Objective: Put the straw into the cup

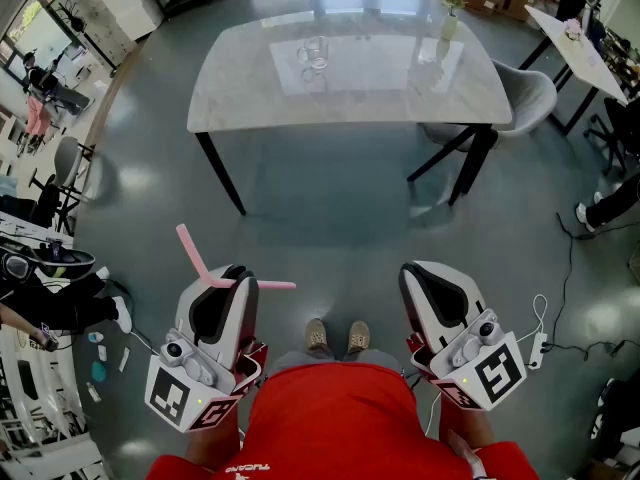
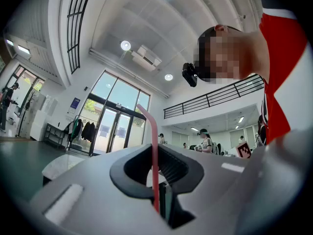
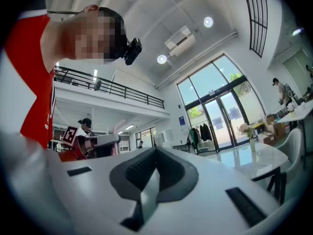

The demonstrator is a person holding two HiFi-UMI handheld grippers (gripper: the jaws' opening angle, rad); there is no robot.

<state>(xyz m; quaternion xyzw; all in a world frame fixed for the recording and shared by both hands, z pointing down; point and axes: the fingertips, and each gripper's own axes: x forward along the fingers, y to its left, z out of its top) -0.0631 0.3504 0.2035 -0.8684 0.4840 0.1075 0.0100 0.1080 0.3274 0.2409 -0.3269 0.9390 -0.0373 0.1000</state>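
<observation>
Head view, cup (image 1: 316, 52) on table (image 1: 400, 98), left tongs (image 1: 236, 274) pinching pink straw (image 1: 196, 256), right tongs (image 1: 416, 269) closed, empty

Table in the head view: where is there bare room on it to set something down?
The table is bare along its left end, left of the glass cup, and across the near edge. The far right corner is tighter: the flower vase stands there.

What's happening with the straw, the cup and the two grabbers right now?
Straw: bent, pinched in the left gripper, not in the cup.
Cup: upright on the table, no straw in it.
Left gripper: shut on the straw.
Right gripper: shut, holding nothing.
Vase: upright, flowers in it.
</observation>
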